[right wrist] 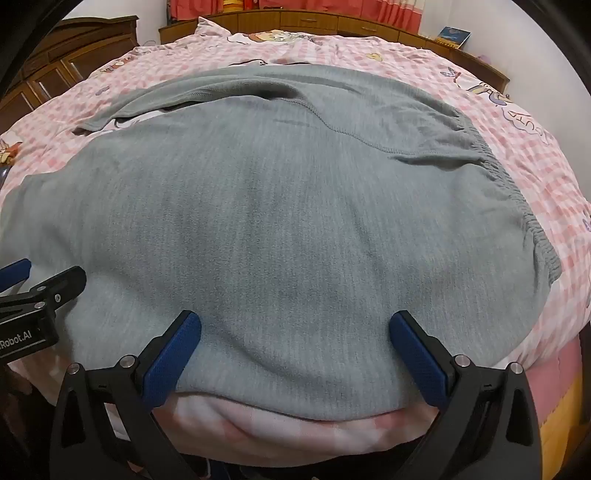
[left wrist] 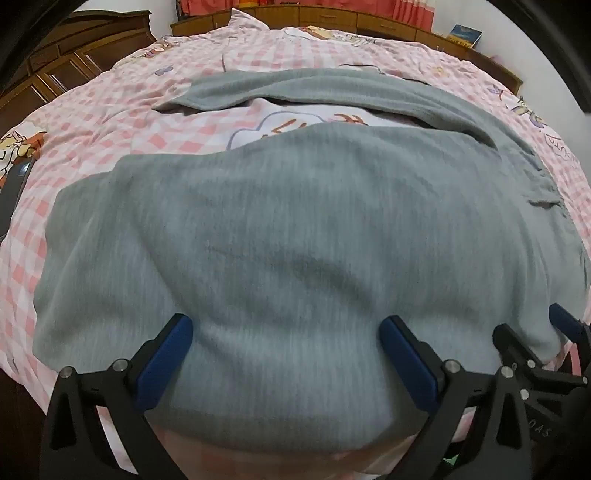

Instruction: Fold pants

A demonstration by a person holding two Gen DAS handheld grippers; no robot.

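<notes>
Grey pants (left wrist: 288, 236) lie spread flat on the bed, legs running to the left, the far leg (left wrist: 295, 88) apart from the near one. The elastic waistband (right wrist: 517, 192) is at the right. My left gripper (left wrist: 286, 328) is open, its blue-padded fingers straddling the near edge of the near leg. My right gripper (right wrist: 295, 325) is open over the near edge of the pants close to the waist. Each gripper shows at the edge of the other's view: the right one (left wrist: 554, 332), the left one (right wrist: 37, 288).
The bed has a pink checked cartoon cover (left wrist: 110, 122). A dark phone (left wrist: 14, 192) lies on the bed at the left. Wooden cabinets (left wrist: 55, 66) and a wooden headboard shelf (right wrist: 332, 22) stand behind. The bed's near edge (right wrist: 295, 432) is just below the grippers.
</notes>
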